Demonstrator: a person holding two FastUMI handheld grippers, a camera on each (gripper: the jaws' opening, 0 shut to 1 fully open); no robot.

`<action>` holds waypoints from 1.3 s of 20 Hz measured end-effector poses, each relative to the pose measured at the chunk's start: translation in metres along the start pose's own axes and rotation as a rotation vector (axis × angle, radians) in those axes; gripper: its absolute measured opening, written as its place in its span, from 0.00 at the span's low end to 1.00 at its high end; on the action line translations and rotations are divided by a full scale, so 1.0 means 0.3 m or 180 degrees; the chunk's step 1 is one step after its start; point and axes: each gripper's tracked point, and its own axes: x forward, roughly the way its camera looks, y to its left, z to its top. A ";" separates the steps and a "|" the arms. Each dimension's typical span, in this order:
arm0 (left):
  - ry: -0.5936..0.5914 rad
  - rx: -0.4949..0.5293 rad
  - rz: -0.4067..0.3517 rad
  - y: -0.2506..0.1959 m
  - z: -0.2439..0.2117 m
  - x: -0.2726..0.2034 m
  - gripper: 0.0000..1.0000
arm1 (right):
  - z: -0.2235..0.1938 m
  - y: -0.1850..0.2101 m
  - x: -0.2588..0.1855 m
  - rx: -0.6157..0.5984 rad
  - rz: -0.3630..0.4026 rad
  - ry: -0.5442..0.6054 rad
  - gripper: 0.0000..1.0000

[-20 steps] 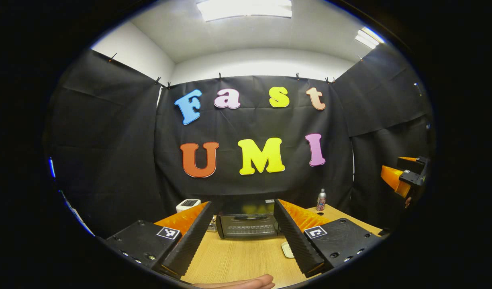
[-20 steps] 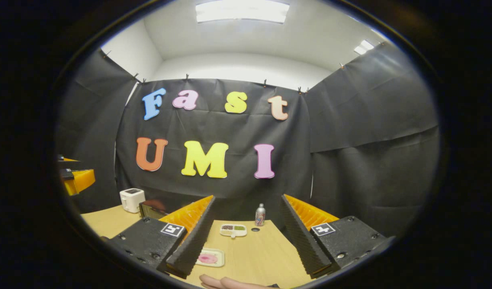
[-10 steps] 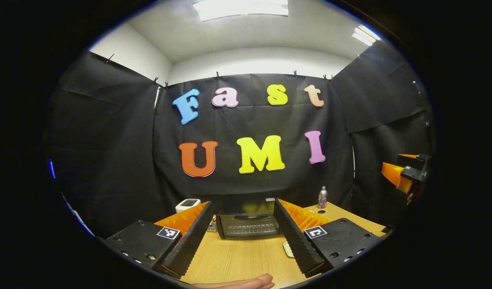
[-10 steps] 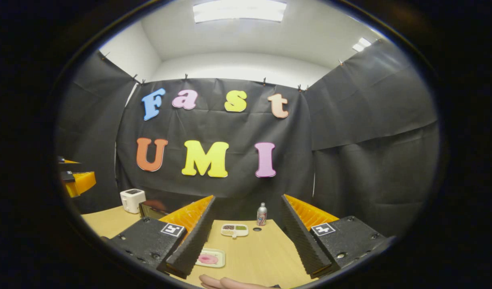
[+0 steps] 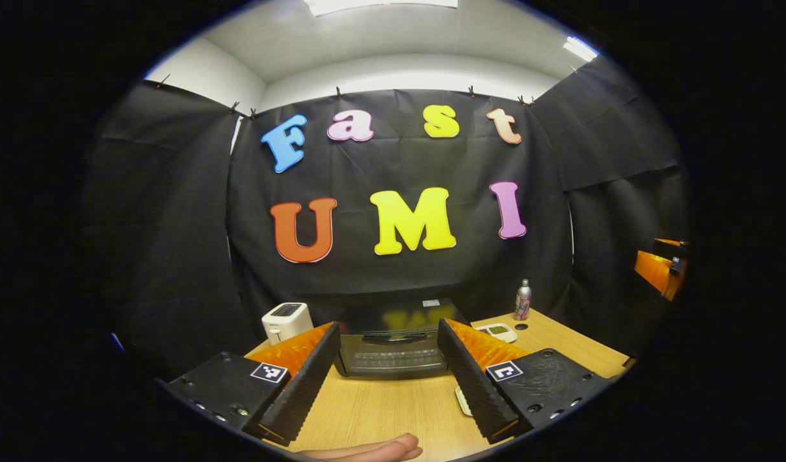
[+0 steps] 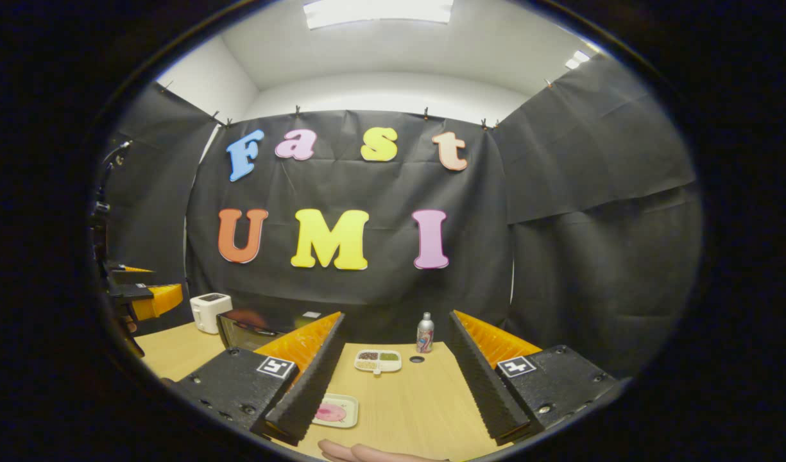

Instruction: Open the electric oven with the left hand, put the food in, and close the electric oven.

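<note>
Oven [image 5: 393,346]: we see black.
Toaster [image 5: 286,321]: white.
Table [image 5: 380,410]: light woodgrain.
Plate [image 6: 335,410]: cream, pink food.

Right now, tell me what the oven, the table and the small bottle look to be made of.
Oven: dark metal body by the look, with a glossy glass door that mirrors the wall.
Table: pale wood or wood-look laminate, matte, with fine straight grain.
Bottle: probably metal, silvery with a sheen; too small to be sure.
</note>
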 end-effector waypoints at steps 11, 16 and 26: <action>0.0872 -0.0177 0.0043 0.055 -0.335 0.575 1.00 | -0.119 -0.067 0.145 -0.0090 0.0016 0.0225 0.96; 0.1111 -0.0046 -0.0146 0.024 -0.428 0.744 0.97 | -0.166 -0.137 0.158 0.0013 -0.0088 0.0258 0.97; 0.1305 -0.0132 -0.0241 0.013 -0.457 0.694 0.95 | -0.181 -0.098 0.101 0.0193 0.0082 0.0340 0.99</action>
